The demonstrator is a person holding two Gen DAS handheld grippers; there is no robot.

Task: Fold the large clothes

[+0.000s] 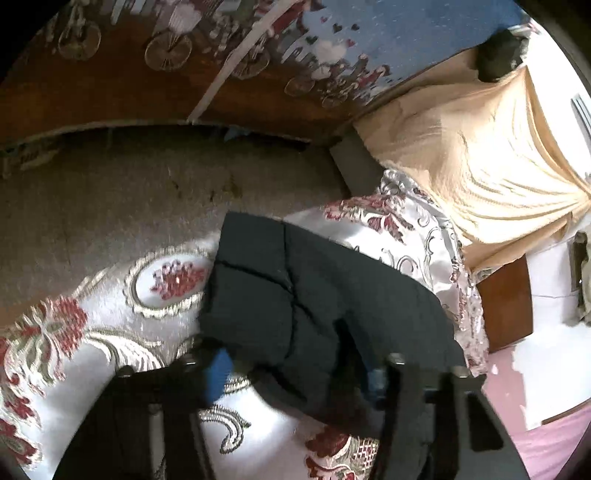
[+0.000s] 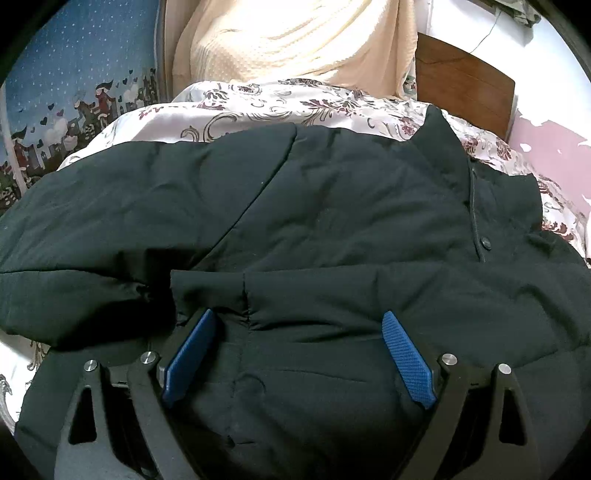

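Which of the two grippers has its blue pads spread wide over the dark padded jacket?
The right gripper: its blue pads stand wide apart above the dark padded jacket. The left gripper looks blurred with jacket fabric between its fingers.

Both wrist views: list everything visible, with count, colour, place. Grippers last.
jacket: 1, black padded, spread on the bed, collar to the right in the right wrist view
snap button: 1, dark, on the jacket front near the collar
bedspread: 1, white satin with red floral pattern, under the jacket
blanket: 1, cream, heaped beyond the bedspread
headboard: 1, brown wood, upper right in the right wrist view
wall: pink, paint peeling, right side
printed cloth: 1, blue with houses and hearts, upper left
floor: grey-brown, beside the bed
left gripper: black with blue pads, open, jacket edge between its fingers
right gripper: black with blue pads, open, over the jacket
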